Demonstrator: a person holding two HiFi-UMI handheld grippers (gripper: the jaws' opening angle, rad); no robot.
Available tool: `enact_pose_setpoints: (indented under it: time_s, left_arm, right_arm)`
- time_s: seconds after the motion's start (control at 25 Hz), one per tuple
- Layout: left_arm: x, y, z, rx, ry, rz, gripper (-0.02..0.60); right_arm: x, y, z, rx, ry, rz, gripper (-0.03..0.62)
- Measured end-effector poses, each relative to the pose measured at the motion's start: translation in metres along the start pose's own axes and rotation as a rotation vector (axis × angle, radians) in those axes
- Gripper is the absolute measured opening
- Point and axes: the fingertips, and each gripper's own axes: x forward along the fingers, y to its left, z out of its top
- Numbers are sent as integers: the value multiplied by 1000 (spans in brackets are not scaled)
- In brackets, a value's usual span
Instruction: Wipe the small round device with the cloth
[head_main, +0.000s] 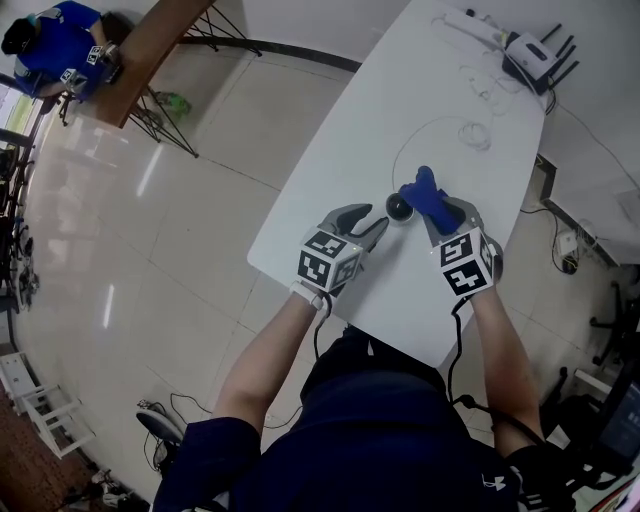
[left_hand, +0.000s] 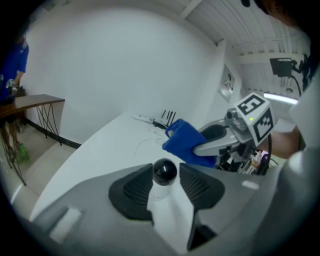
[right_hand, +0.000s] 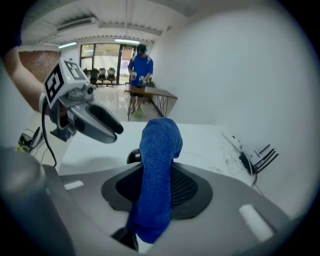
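The small round device (head_main: 400, 208), a black dome on a white body, stands near the front of the white table (head_main: 330, 170). In the left gripper view the device (left_hand: 164, 171) sits between my left gripper's (left_hand: 165, 184) pads, which close on its sides. My left gripper (head_main: 378, 228) reaches it from the left. A blue cloth (head_main: 425, 193) sticks up out of my right gripper (head_main: 443, 213), which is shut on it just right of the device. In the right gripper view the cloth (right_hand: 159, 150) hangs between the pads and hides most of the device (right_hand: 133, 156).
A white router with antennas (head_main: 535, 58) and thin loose cables (head_main: 470, 130) lie at the table's far end. The table's near edge runs just under both grippers. A person in blue (head_main: 60, 45) stands at a wooden desk (head_main: 150, 50) far off across the glossy floor.
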Motion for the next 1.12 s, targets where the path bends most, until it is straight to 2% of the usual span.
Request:
enact_pose_setpoints:
  time_s: [0.08, 0.24, 0.44, 0.64, 0.8, 0.92, 1.04, 1.12]
  left_arm:
    - [-3, 3, 1, -22, -9, 7, 167]
    - [-8, 7, -15, -57, 16, 11, 167]
    - [-15, 9, -34, -105, 34, 14, 167]
    - [-15, 3, -46, -136, 51, -6, 167]
    - [-17, -6, -59, -165, 72, -27, 167]
    - [-21, -7, -70, -199, 83, -32, 167]
    - [-22, -7, -77, -239, 87, -27, 167]
    - [-25, -6, -80, -249, 91, -22, 163]
  right_arm:
    - [-2, 11, 19, 9, -80, 37, 134]
    - [6, 29, 10, -29, -45, 76, 134]
    - [8, 37, -41, 197, -19, 133, 133]
    - [13, 55, -74, 333, 24, 188, 133]
    - [17, 80, -89, 442, 51, 279, 133]
    - [15, 101, -88, 621, 31, 423, 135]
    - [13, 104, -85, 954, -24, 599, 138]
    - [15, 93, -87, 1175, -82, 633, 140]
